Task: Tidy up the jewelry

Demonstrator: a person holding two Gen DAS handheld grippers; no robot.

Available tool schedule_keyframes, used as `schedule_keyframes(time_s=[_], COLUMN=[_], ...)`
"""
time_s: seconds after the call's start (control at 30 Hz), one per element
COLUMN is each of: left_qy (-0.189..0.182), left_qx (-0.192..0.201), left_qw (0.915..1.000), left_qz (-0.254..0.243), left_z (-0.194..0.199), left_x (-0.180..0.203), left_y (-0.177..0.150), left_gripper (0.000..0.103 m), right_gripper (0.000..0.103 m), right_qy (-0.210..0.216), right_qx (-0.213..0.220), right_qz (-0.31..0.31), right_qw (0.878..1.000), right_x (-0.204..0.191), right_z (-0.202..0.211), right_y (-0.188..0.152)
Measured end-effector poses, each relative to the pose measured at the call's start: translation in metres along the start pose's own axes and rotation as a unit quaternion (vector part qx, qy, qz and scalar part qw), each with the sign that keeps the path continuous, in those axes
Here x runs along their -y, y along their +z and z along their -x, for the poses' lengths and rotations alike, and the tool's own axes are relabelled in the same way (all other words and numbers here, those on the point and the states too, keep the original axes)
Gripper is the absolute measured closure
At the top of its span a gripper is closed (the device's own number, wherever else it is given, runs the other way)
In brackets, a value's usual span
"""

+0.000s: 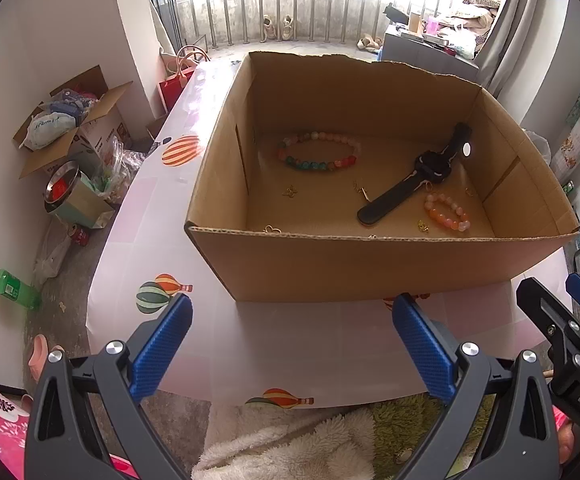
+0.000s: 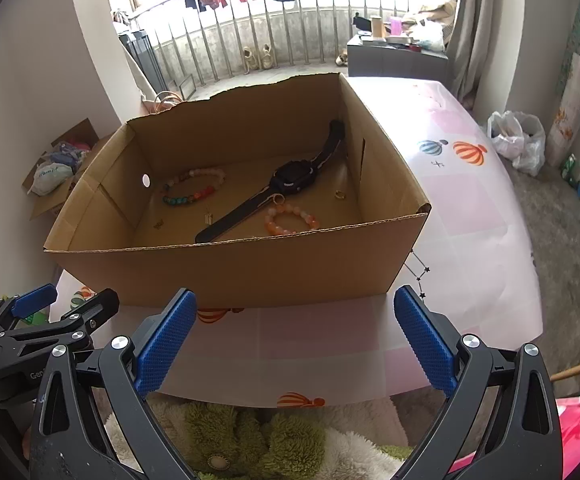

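Note:
An open cardboard box stands on the table. Inside lie a black watch, a multicoloured bead bracelet, an orange and pink bead bracelet, a gold ring and small gold pieces. My left gripper is open and empty in front of the box. My right gripper is open and empty beside it, also in front of the box. The right gripper also shows at the right edge of the left wrist view.
The table has a pale pink cover with balloon prints. Left of it on the floor are an open carton of bags, a metal bowl and a green bottle. A fluffy garment lies below the grippers.

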State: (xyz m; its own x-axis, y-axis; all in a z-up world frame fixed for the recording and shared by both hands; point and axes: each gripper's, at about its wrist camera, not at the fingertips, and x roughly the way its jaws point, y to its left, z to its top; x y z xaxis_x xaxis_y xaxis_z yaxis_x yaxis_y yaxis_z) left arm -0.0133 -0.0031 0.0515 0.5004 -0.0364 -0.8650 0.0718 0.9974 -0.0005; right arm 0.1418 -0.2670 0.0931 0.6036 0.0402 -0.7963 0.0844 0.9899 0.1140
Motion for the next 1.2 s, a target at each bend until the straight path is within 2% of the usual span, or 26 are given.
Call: schedule_keyframes(time_s=[1.2], left_qy=[0.006], left_qx=[-0.005], left_qw=[1.0000], left_qz=[0.002], left_z=[-0.0024], left_x=[0.0003], left_y=[0.0000], left_gripper=[0.006], right_gripper=[0.008], right_qy=[0.003], right_qx=[-0.008], right_qz=[-0.004], right_qw=[1.000], right_x=[0.0021], right_z=[-0.0025], right_y=[0.0006])
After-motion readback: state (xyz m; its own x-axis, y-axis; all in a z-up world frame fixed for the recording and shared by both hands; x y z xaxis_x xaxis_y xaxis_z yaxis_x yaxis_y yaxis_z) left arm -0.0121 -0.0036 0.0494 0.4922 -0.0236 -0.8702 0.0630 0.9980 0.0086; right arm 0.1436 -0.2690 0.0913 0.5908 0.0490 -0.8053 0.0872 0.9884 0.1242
